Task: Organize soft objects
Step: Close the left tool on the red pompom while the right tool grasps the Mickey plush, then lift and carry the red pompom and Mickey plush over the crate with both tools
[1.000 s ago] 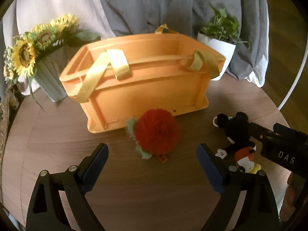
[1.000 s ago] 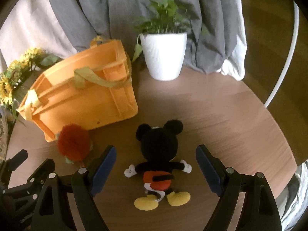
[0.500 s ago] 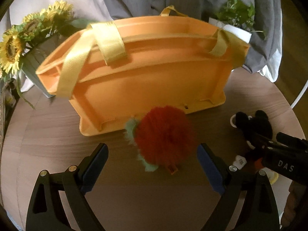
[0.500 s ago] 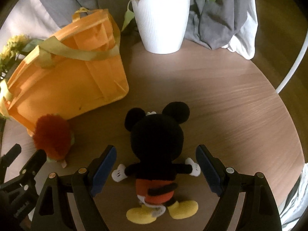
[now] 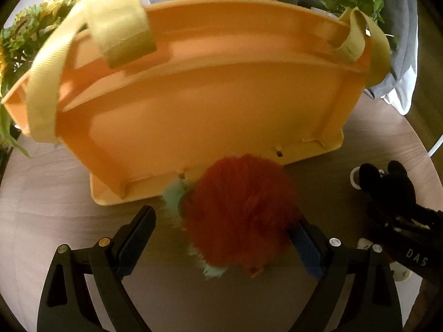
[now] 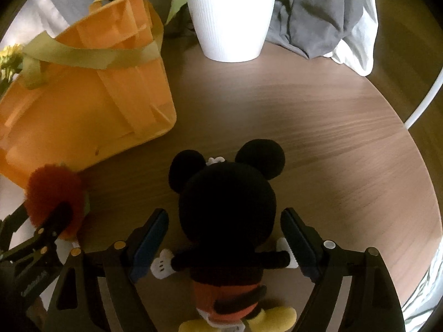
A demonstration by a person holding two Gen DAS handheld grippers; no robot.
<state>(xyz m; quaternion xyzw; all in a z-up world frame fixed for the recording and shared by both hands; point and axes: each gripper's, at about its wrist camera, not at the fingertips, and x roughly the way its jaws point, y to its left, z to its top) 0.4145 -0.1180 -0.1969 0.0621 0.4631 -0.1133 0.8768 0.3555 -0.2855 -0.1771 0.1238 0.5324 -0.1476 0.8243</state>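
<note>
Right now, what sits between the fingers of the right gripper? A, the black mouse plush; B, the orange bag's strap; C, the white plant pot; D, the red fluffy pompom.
A: in the right wrist view the black mouse plush lies face down between the open fingers of the right gripper.
</note>
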